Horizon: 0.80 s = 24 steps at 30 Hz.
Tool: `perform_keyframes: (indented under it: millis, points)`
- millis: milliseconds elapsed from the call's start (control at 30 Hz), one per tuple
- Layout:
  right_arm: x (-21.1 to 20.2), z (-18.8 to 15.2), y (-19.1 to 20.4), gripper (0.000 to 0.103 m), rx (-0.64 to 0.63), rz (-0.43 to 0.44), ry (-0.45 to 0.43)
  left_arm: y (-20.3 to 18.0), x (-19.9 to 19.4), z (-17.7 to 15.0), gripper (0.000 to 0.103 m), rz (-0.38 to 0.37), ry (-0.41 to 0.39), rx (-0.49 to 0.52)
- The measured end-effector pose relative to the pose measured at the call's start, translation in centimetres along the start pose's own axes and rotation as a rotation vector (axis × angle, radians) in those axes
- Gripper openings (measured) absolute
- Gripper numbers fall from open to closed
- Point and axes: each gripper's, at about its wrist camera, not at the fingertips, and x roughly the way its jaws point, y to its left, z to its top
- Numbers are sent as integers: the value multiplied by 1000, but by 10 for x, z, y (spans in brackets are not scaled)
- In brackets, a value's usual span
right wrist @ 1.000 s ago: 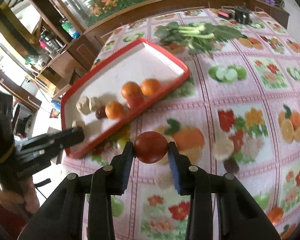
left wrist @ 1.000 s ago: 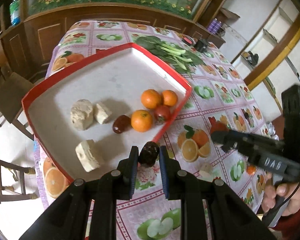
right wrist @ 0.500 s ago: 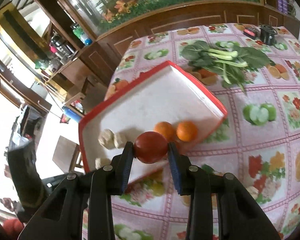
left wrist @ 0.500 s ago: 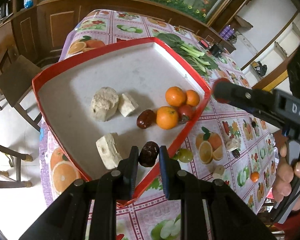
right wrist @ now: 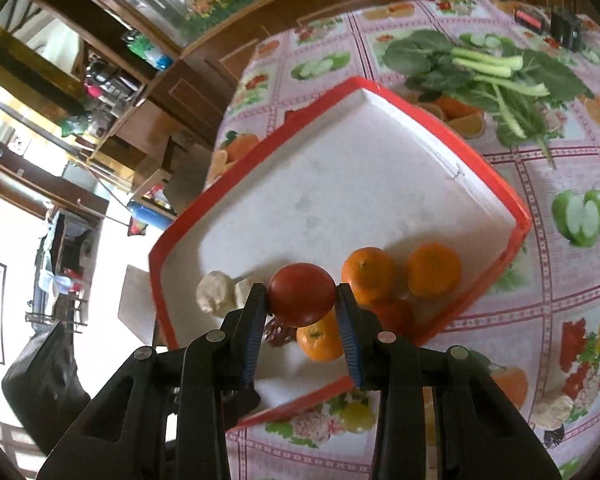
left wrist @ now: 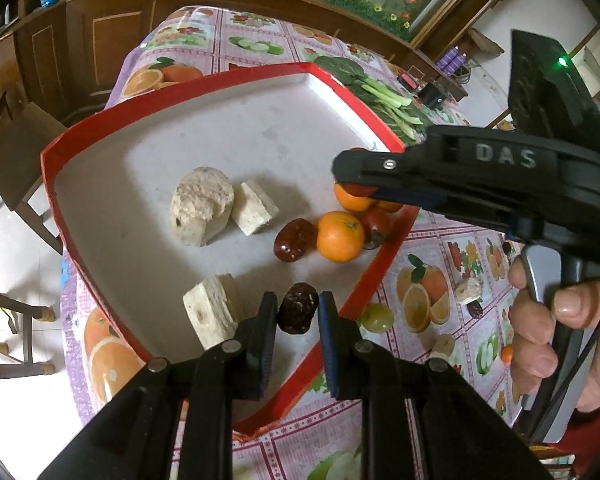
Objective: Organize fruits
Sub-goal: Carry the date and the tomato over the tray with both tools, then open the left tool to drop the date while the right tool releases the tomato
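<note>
Your left gripper (left wrist: 298, 312) has its jaws clamped on a dark date (left wrist: 297, 313) above the red-rimmed tray (left wrist: 204, 80). Your right gripper (right wrist: 302, 304) grips a red tomato (right wrist: 301, 294), jaws narrowly parted, over the oranges (right wrist: 368, 274) in the tray's corner.

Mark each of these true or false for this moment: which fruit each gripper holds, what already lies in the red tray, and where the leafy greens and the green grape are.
1. The right gripper is shut on a red tomato. True.
2. The left gripper is open with nothing in it. False: it is shut on a dark date.
3. Three oranges lie in the red tray. True.
4. The leafy greens lie in the tray. False: they lie on the tablecloth beyond it.
5. A green grape lies outside the tray, by its rim. True.
</note>
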Motion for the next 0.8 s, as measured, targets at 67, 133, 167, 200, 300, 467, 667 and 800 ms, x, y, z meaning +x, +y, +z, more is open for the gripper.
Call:
perform_keyframes:
  millis: [67,133,167,200,300,467,667,800]
  points:
    - [8,2,2,33,-10,-16,8,0,1,1,23,-3,1,5]
    - [14,3,6,33,-24,-35,11,-1,2,3,23,-1,2,17]
    - [17,3,7,33,-30,-41,12,-1,2,3,23,2,2,22]
    - [20,3,8,33,-33,-43,17,-2,2,4,23,6,1,29]
    - [29,3,9,33,-37,-57,30,-1,3,5,23,3,4,32]
    - [35,3,12,33,-63,-68,27,0,2,4,23,4,6,31]
    - [37,0,15,35,-64,-64,25,0,2,4,23,10,6,35]
    - [35,-3,14,37,-55,-62,30,1,1,3,23,4,2,29]
